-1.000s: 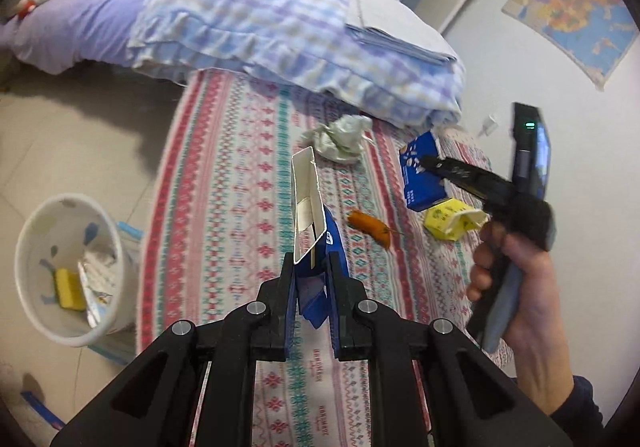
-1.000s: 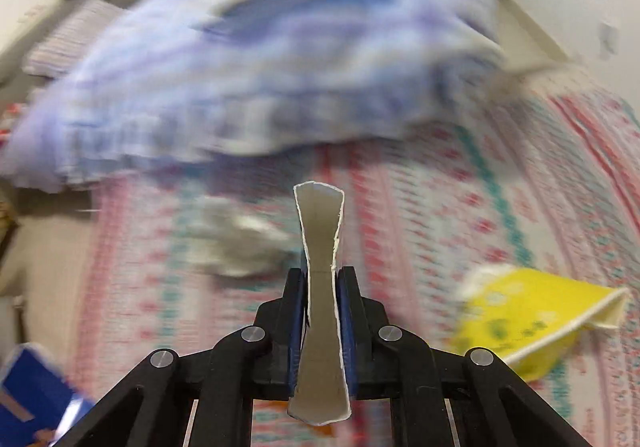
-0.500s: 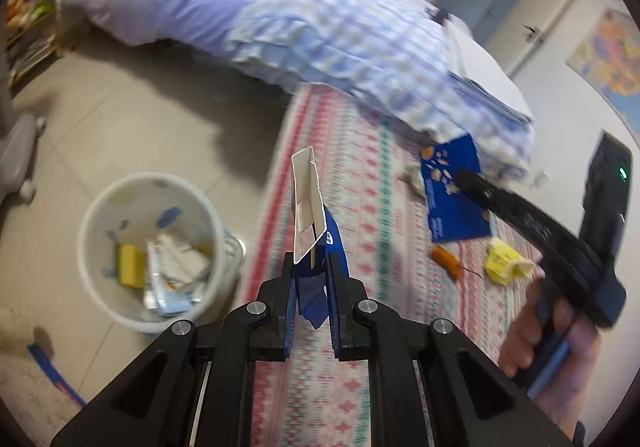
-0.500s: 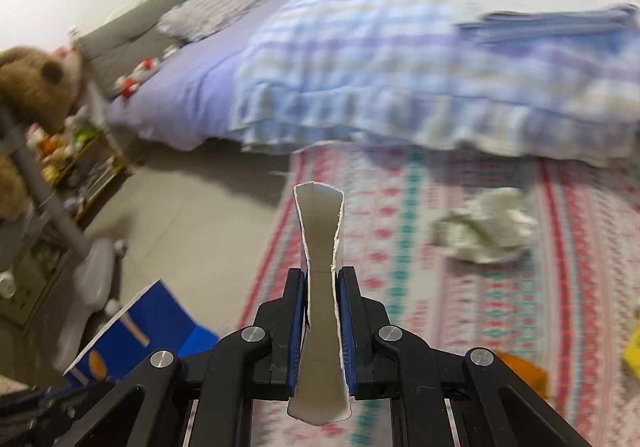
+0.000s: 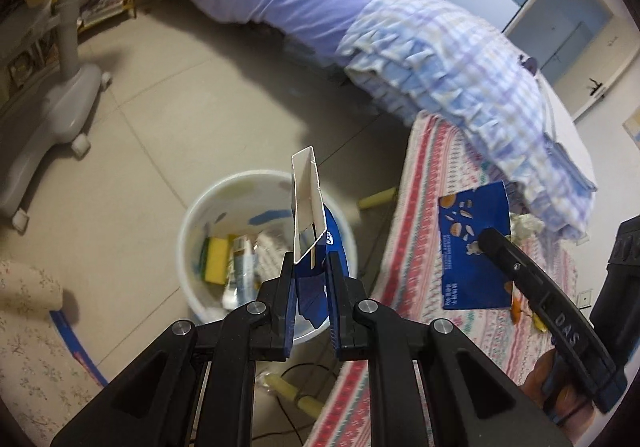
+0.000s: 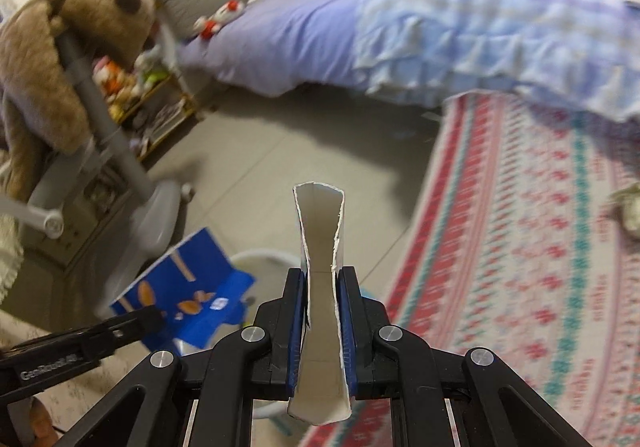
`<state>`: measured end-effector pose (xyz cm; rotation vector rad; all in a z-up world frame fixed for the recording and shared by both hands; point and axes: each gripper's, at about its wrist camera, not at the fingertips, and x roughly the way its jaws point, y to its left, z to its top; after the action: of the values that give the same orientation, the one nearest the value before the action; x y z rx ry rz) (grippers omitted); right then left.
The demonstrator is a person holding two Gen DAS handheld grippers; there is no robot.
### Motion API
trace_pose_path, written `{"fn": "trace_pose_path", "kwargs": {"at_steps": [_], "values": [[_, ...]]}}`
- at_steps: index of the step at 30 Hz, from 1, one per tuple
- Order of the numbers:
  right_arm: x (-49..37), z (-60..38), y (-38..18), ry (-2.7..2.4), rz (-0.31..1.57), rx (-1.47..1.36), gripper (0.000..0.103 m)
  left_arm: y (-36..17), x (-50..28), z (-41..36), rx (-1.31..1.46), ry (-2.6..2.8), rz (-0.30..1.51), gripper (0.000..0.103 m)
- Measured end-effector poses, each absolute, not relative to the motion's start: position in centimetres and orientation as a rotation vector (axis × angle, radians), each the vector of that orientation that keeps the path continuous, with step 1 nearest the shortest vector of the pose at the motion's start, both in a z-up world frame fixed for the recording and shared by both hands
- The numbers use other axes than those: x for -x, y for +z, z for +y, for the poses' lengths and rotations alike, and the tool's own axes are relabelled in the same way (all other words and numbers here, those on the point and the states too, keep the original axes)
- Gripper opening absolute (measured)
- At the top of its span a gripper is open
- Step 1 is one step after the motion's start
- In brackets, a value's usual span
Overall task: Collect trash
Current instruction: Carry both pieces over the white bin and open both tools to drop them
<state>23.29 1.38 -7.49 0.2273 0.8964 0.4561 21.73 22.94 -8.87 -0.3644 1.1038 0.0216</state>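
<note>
Over the last second both views swing off the rug and the bed toward the floor: the white bin (image 5: 188, 243), which sat far out at 8 o'clock in the left wrist view, now lies just ahead of the left hand-held gripper (image 5: 311, 279), partly behind the held piece. That puts the trash close to its drop point, so I judge the carry nearly over and the release not yet made.

The left hand-held gripper is pinching a torn blue carton piece (image 5: 310, 231), its pale inner face standing upright above the jaws, over the bin's near rim. The bin already holds a yellow sponge (image 5: 216, 259) and other scraps.

The right hand-held gripper (image 6: 322, 311) is clamped on a second blue carton piece (image 6: 320, 247), seen edge-on from its own camera and as a flat blue panel at 3 o'clock in the left view, above the striped rug (image 5: 412, 287). It points toward the bin, whose rim shows at 7 o'clock behind its jaws; motion blur makes it hard to tell how close it is.

More litter remains on the rug: a crumpled wad (image 6: 630, 207) at 3 o'clock in the right view.
</note>
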Motion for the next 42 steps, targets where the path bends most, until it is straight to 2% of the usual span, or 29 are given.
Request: {"fn": "trace_pose_path", "kwargs": {"at_steps": [14,23,25,27,28,29,30,42], "values": [[-24.5,6.1,-11.3,0.541,0.953,-0.204,0.015,-15.5,-24.0,26.9,0.518,0.127,1.270,0.019],[-24.9,7.9,-12.9,0.580,0.973,-0.200,0.017,-13.2,-23.1,27.9,0.581,0.122,1.233,0.019],[-24.8,8.4,-13.1,0.592,0.973,-0.197,0.020,-12.8,-22.8,28.4,0.593,0.136,1.223,0.019],[-24.6,9.0,-13.2,0.587,0.970,-0.184,0.028,-12.6,-22.8,28.8,0.592,0.151,1.222,0.019],[-24.5,9.3,-13.2,0.575,0.966,-0.172,0.033,-12.5,-22.7,29.0,0.595,0.156,1.218,0.019],[-24.4,9.3,-13.2,0.566,0.958,-0.164,0.047,-12.4,-22.6,29.1,0.596,0.158,1.215,0.019],[-24.3,9.3,-13.0,0.564,0.948,-0.163,0.054,-12.3,-22.6,29.1,0.596,0.160,1.213,0.019],[-23.3,6.5,-10.5,0.548,0.932,-0.209,0.055,-10.5,-21.3,27.1,0.535,0.140,1.209,0.019]]}}
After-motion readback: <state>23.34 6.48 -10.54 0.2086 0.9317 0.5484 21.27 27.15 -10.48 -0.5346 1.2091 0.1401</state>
